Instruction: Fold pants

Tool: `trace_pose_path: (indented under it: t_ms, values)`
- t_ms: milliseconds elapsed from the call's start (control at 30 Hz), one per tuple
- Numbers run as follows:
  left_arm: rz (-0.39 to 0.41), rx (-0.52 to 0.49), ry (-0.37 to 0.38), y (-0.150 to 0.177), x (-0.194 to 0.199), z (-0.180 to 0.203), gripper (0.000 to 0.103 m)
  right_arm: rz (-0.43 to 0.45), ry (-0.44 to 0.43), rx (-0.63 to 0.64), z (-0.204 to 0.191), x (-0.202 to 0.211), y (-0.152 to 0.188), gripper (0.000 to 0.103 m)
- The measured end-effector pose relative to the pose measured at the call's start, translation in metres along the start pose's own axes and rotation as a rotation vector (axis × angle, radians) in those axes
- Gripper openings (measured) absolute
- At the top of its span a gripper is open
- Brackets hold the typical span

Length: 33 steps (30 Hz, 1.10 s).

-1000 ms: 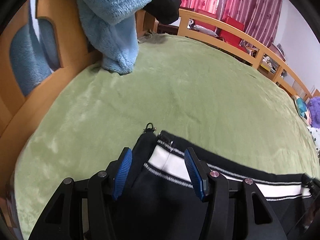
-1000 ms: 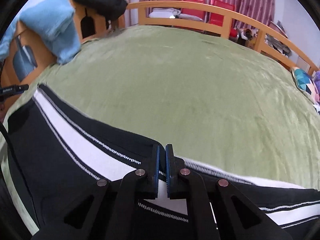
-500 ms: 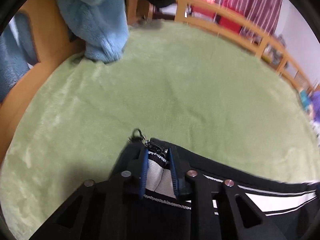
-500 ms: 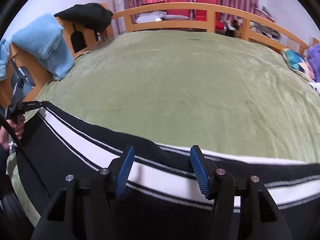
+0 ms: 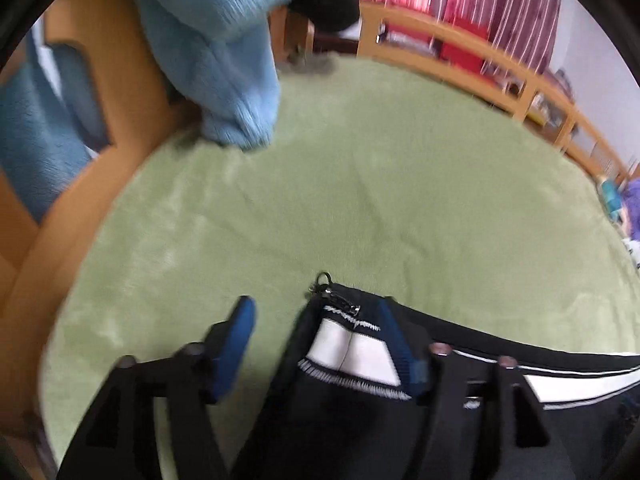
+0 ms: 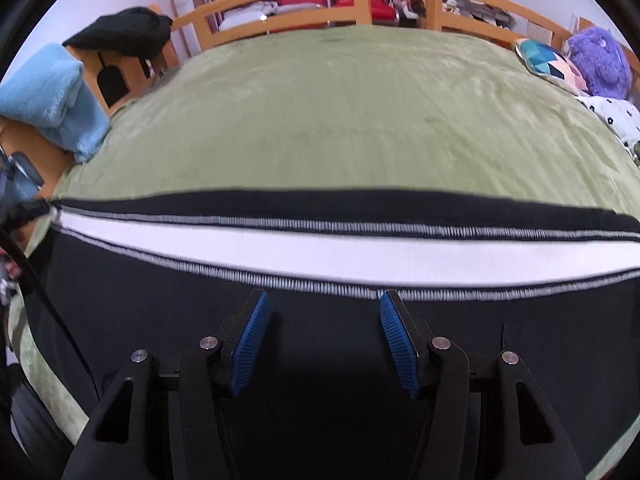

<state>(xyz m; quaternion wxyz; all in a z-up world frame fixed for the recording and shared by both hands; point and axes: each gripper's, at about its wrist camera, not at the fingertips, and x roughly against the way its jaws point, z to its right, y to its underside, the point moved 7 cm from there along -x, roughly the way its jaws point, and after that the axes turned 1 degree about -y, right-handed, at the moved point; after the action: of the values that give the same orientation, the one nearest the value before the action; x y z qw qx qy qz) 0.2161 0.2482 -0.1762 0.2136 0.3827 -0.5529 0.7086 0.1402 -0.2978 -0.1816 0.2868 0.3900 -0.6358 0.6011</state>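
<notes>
Green blanket (image 5: 360, 208) covers the wooden-railed bed under the left gripper (image 5: 320, 344), which hangs spread open over the zippered end of the black pants (image 5: 344, 400) lying between its fingers, while the right gripper (image 6: 322, 340) hovers open above the pants' (image 6: 320, 340) black cloth just below the white stripe (image 6: 360, 250).

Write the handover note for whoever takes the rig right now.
Left claw: open, the pants' zippered end lies between its fingers, not held.
Right claw: open, over the black cloth just below the white stripe, holding nothing.
Pants: stretched flat across the near edge of the green bed.
Done: laid out straight.
Left: no fold is visible yet; regrip and fold.
</notes>
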Motion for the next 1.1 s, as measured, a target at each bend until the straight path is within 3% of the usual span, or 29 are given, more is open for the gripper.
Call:
trace_pose_path:
  t_ms: [167, 300, 433, 600, 667, 700, 733, 767, 900, 967, 1033, 1067, 1100]
  values:
    - [-0.001, 0.064, 0.078, 0.029, 0.055, -0.028, 0.065, 0.028, -0.024, -0.062, 0.0, 0.015, 0.017, 0.057]
    - [-0.008, 0.115, 0.128, 0.079, 0.074, -0.039, 0.064, 0.031, -0.047, -0.13, -0.002, 0.022, 0.033, 0.058]
    - [-0.009, 0.171, 0.17, 0.112, 0.068, -0.046, 0.062, 0.006, -0.034, -0.154, -0.006, 0.026, 0.051, 0.058]
    - [-0.031, 0.175, 0.152, 0.118, 0.035, -0.046, 0.058, -0.017, -0.002, -0.164, -0.013, 0.037, 0.068, 0.058]
    - [-0.037, 0.121, 0.079, 0.119, 0.029, -0.043, 0.039, -0.008, 0.018, -0.164, -0.015, 0.044, 0.071, 0.058]
    - [-0.037, 0.096, 0.048, 0.119, 0.027, -0.043, 0.021, -0.003, 0.024, -0.169, -0.016, 0.047, 0.073, 0.058]
    - [-0.033, 0.095, 0.064, 0.118, 0.027, -0.043, 0.012, 0.0, 0.027, -0.177, -0.016, 0.049, 0.075, 0.058]
    - [-0.023, 0.114, 0.09, 0.115, 0.031, -0.046, 0.01, 0.006, 0.029, -0.198, -0.016, 0.052, 0.078, 0.058]
    - [0.067, 0.145, 0.156, 0.095, 0.06, -0.06, 0.01, 0.006, 0.042, -0.218, -0.017, 0.055, 0.085, 0.058]
    - [0.032, 0.118, 0.105, 0.098, 0.049, -0.059, 0.01, 0.007, 0.048, -0.223, -0.016, 0.058, 0.091, 0.058]
    - [-0.08, 0.112, 0.051, 0.116, 0.02, -0.059, 0.015, 0.008, 0.056, -0.219, -0.015, 0.057, 0.095, 0.058]
    - [-0.095, 0.12, 0.043, 0.12, 0.016, -0.06, 0.017, 0.009, 0.063, -0.214, -0.015, 0.055, 0.098, 0.059]
    - [-0.082, 0.144, 0.034, 0.119, 0.018, -0.064, 0.031, 0.005, 0.067, -0.211, -0.014, 0.052, 0.1, 0.06]
